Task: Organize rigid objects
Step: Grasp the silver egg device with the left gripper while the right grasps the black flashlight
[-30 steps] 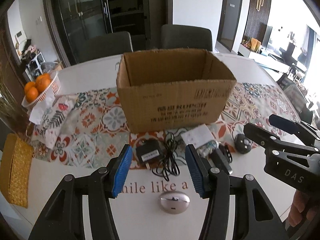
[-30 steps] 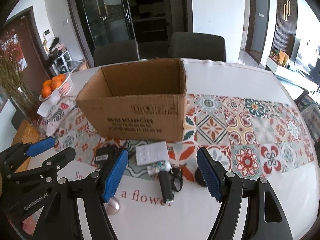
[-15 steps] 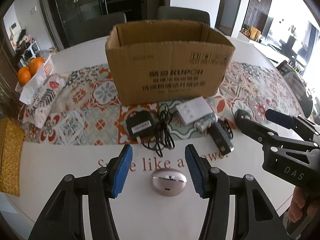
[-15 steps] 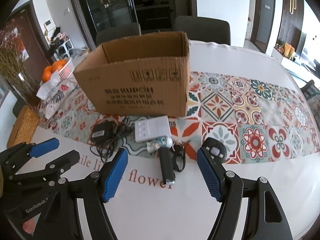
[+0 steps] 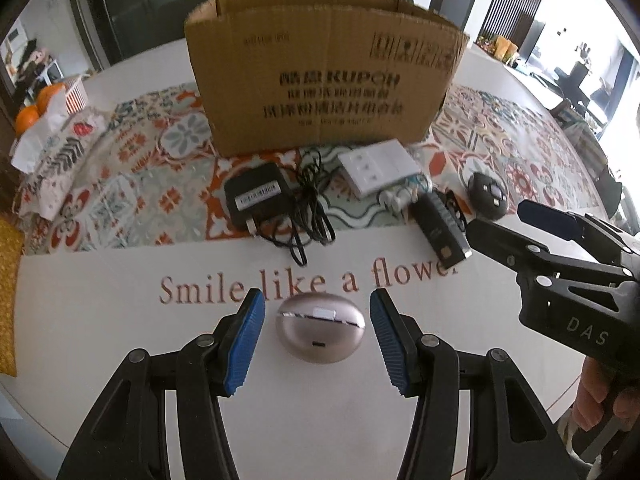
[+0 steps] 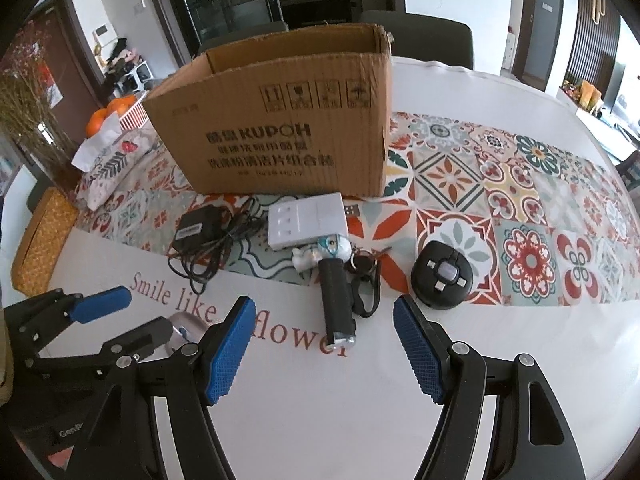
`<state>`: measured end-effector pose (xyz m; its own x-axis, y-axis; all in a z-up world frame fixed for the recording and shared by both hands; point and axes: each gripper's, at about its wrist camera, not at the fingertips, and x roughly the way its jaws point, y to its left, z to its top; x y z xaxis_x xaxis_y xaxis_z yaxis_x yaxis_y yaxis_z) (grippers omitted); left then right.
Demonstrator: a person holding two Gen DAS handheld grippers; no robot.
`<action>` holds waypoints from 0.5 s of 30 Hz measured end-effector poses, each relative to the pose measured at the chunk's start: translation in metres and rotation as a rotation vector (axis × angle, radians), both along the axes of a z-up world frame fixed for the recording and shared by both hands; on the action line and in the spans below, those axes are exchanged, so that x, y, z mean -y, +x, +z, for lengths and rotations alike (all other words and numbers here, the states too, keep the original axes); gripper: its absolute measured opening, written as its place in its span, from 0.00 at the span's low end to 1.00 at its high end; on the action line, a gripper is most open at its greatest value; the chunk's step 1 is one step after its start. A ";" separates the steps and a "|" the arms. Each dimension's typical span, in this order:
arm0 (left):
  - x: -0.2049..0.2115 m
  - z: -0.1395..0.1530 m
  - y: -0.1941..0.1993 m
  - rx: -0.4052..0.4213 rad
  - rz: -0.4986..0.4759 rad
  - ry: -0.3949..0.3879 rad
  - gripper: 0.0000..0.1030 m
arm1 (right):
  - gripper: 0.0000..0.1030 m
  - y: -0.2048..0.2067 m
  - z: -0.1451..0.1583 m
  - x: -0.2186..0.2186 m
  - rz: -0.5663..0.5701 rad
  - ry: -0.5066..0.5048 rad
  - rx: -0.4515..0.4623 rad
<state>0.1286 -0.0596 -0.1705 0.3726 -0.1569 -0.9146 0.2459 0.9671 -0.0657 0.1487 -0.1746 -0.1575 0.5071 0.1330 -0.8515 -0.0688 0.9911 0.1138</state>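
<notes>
White table (image 5: 120, 336): both tools gape, empty; left tool (image 5: 317, 334) flanks earbud case (image 5: 321, 332); cardboard box (image 5: 324, 80) behind.

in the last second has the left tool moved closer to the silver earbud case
Yes. The left tool has come down toward the table: the earbud case, earlier ahead of its tips, now sits between its open pads, untouched.

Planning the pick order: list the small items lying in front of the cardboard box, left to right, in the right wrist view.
Black power adapter → its tangled cable → white switch panel → black cylindrical flashlight → round black device.
</notes>
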 end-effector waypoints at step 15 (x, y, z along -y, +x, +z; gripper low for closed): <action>0.008 -0.040 0.001 -0.096 -0.004 0.013 0.52 | 0.70 0.005 -0.037 0.009 -0.016 0.014 -0.061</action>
